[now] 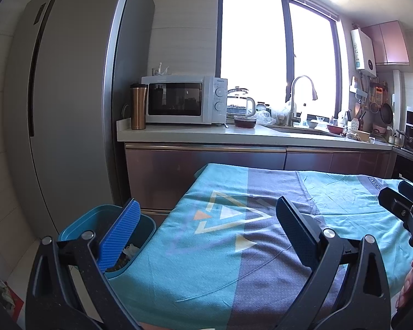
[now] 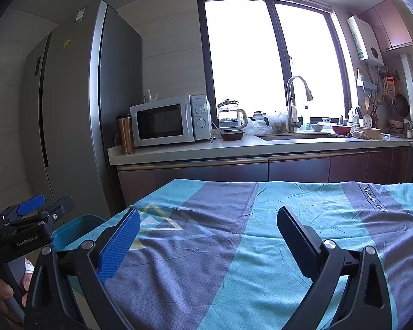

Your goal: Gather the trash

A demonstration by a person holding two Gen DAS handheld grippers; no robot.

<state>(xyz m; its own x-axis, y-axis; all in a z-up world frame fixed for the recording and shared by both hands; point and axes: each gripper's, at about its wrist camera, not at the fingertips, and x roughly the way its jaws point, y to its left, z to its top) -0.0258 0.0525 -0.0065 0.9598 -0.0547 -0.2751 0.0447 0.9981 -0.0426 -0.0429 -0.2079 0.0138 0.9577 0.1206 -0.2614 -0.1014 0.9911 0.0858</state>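
You hold the left gripper (image 1: 206, 231) and the right gripper (image 2: 208, 236) side by side over the cloth-covered surface (image 2: 261, 247), both with jaws spread wide and nothing between them. No trash shows on the cloth in either view. The only litter you can see lies inside the teal bin (image 1: 148, 227), which stands on the floor just beside the surface's left edge, with crumpled scraps (image 1: 129, 249) in its bottom.

The risk from here is mostly on that left side. The left gripper's blue finger (image 1: 119, 236) hangs over the bin's mouth, so a careless sweep down could clip the rim and tip it. The cloth is loose and creased, so dragging a finger across could bunch it or pull it off.
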